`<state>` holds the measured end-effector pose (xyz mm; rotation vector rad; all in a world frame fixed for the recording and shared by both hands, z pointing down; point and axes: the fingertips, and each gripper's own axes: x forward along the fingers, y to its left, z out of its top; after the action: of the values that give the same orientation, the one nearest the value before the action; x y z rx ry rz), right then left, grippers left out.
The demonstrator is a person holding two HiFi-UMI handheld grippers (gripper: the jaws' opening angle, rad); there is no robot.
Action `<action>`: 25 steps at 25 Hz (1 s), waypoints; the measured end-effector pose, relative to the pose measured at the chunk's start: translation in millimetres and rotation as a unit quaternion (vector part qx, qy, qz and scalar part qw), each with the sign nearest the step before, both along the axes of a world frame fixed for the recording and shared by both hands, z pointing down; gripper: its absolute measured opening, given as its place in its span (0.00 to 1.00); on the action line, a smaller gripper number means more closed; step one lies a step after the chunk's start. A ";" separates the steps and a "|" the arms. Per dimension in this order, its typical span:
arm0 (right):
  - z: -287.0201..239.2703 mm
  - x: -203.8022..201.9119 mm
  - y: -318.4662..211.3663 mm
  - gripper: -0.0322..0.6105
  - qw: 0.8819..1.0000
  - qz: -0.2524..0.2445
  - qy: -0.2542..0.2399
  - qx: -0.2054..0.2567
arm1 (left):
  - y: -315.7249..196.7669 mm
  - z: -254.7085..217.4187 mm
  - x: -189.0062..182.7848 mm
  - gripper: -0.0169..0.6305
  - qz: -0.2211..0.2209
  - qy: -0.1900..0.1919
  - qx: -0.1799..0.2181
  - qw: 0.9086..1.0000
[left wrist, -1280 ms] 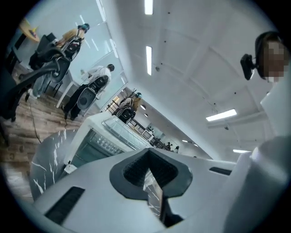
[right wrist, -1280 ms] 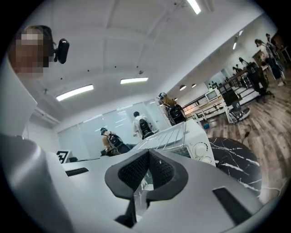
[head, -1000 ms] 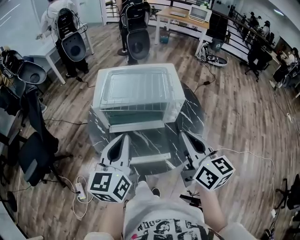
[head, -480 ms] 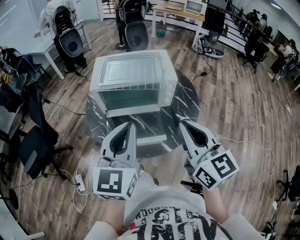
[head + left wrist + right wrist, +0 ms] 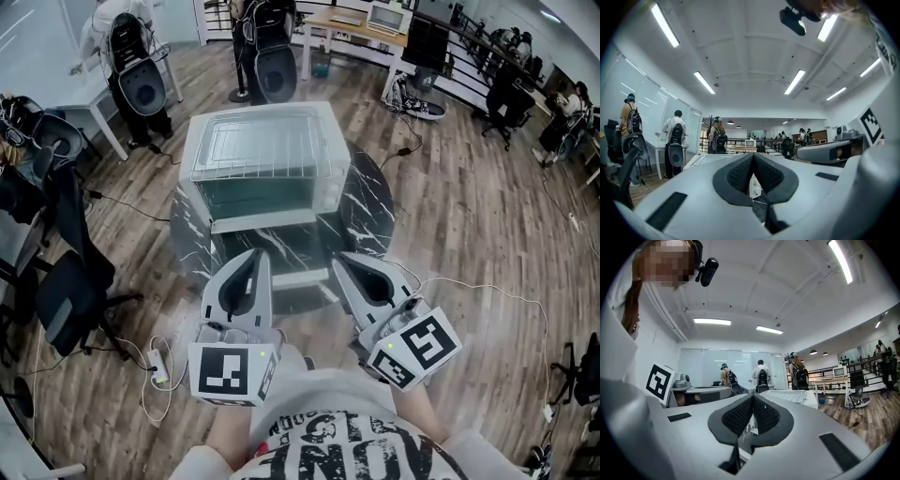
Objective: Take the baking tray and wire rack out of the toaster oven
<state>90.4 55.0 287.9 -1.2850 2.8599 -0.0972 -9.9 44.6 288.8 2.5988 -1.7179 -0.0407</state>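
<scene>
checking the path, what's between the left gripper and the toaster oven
Only bare dark table between the left gripper and the open toaster oven, in the head view.

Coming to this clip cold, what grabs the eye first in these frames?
The white toaster oven stands mid-frame in the head view on a round dark marble table, its front open and what looks like the wire rack lying on its top. Low in that view, the left tongs and right tongs point toward it, both shut and empty. A pale flat tray lies on the table between them.
</scene>
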 end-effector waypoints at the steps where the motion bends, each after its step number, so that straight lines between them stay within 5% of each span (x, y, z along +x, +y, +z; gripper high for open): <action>1: -1.0 -1.7 0.6 0.05 1.000 -0.002 0.002 0.002 | -0.3 -0.6 -0.3 0.03 0.000 0.002 0.001 1.000; 25: -0.1 -2.3 -8.8 0.05 1.000 0.005 0.014 0.007 | -9.4 5.6 -10.6 0.03 -0.003 0.034 -0.008 0.999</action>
<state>88.2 46.2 287.8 -1.3096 2.8719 -0.0600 -20.4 35.1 294.4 2.5490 -1.6971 -0.1131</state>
